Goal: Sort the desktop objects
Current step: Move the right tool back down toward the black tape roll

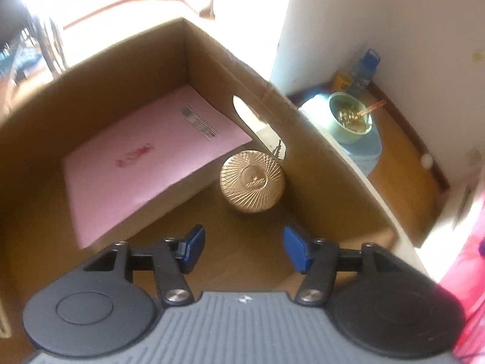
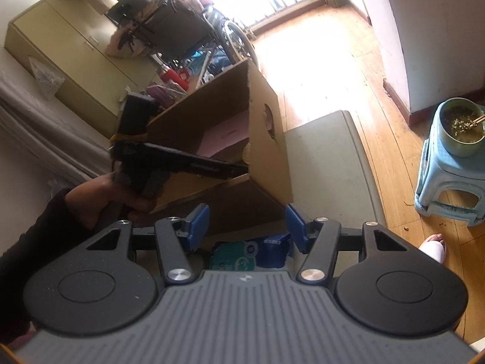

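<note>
An open cardboard box (image 1: pixel 121 69) fills the left wrist view. Inside it a pink booklet (image 1: pixel 145 157) lies flat, and a round gold ribbed case (image 1: pixel 252 181) stands beside it near the wall with the hand hole. My left gripper (image 1: pixel 242 248) hangs open above the box floor, short of the gold case, nothing between its blue pads. In the right wrist view, a hand (image 2: pixel 121 194) holds the left tool's black body (image 2: pixel 182 163), which reaches into the box (image 2: pixel 266 139). My right gripper (image 2: pixel 247 227) is open over a teal packet (image 2: pixel 233 254) and a blue object (image 2: pixel 271 250).
The box stands on a white table (image 2: pixel 327 163). To the right, a light blue stool (image 2: pixel 445 188) carries a green bowl (image 2: pixel 460 127) of food with chopsticks. A wheelchair (image 2: pixel 188 30) and a yellow cabinet (image 2: pixel 69 45) stand behind. A foot (image 2: pixel 435 247) rests on the wooden floor.
</note>
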The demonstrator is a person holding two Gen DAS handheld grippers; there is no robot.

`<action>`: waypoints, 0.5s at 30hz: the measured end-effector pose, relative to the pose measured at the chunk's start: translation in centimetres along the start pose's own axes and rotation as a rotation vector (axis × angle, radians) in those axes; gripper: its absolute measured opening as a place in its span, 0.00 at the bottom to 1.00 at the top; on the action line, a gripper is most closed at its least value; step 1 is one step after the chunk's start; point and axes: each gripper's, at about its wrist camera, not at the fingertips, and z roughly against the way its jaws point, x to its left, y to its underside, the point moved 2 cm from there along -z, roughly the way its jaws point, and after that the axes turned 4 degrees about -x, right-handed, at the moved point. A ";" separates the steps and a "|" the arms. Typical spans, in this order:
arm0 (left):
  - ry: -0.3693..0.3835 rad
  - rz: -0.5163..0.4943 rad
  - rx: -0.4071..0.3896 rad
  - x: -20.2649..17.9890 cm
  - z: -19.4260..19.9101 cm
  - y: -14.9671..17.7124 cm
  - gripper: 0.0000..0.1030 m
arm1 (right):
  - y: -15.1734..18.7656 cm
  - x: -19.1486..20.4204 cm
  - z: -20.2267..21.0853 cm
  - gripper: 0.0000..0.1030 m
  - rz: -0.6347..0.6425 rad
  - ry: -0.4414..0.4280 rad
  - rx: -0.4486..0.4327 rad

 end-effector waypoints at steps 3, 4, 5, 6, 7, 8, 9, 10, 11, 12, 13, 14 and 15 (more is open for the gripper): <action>-0.020 0.004 -0.076 0.0 4.6 2.2 0.66 | 0.7 1.2 0.8 0.54 0.032 -0.017 -0.020; -0.013 0.014 -0.109 0.1 6.2 3.1 0.66 | 0.9 1.6 1.1 0.54 0.044 -0.022 -0.025; -0.008 0.027 -0.142 0.2 7.8 4.0 0.68 | 1.1 2.0 1.6 0.55 0.053 -0.029 -0.029; -0.005 0.042 -0.171 0.3 9.3 5.1 0.71 | 1.5 2.5 1.6 0.55 0.066 -0.042 -0.031; -0.004 0.059 -0.202 0.4 10.8 6.3 0.72 | 1.7 3.0 1.8 0.55 0.077 -0.054 -0.030; -0.006 0.072 -0.229 0.4 12.5 7.6 0.73 | 2.0 3.6 1.8 0.56 0.089 -0.064 -0.028; -0.011 0.083 -0.253 0.5 13.7 9.0 0.74 | 2.2 4.2 1.7 0.56 0.100 -0.072 -0.022; -0.023 0.096 -0.273 0.3 14.7 10.3 0.74 | 2.3 4.8 1.6 0.56 0.112 -0.080 -0.015; -0.034 0.109 -0.289 0.3 15.6 11.7 0.74 | 2.5 5.5 1.4 0.56 0.127 -0.092 -0.007; -0.048 0.126 -0.304 0.3 16.4 13.2 0.75 | 2.8 6.2 1.3 0.56 0.139 -0.102 -0.003; -0.062 0.146 -0.316 0.3 17.1 14.5 0.76 | 2.8 7.1 1.0 0.56 0.152 -0.115 0.002; -0.075 0.172 -0.326 0.3 17.6 16.0 0.77 | 3.0 8.0 0.7 0.56 0.167 -0.130 0.007; -0.083 0.195 -0.331 0.1 17.9 17.3 0.77 | 3.4 8.8 0.6 0.56 0.180 -0.144 0.013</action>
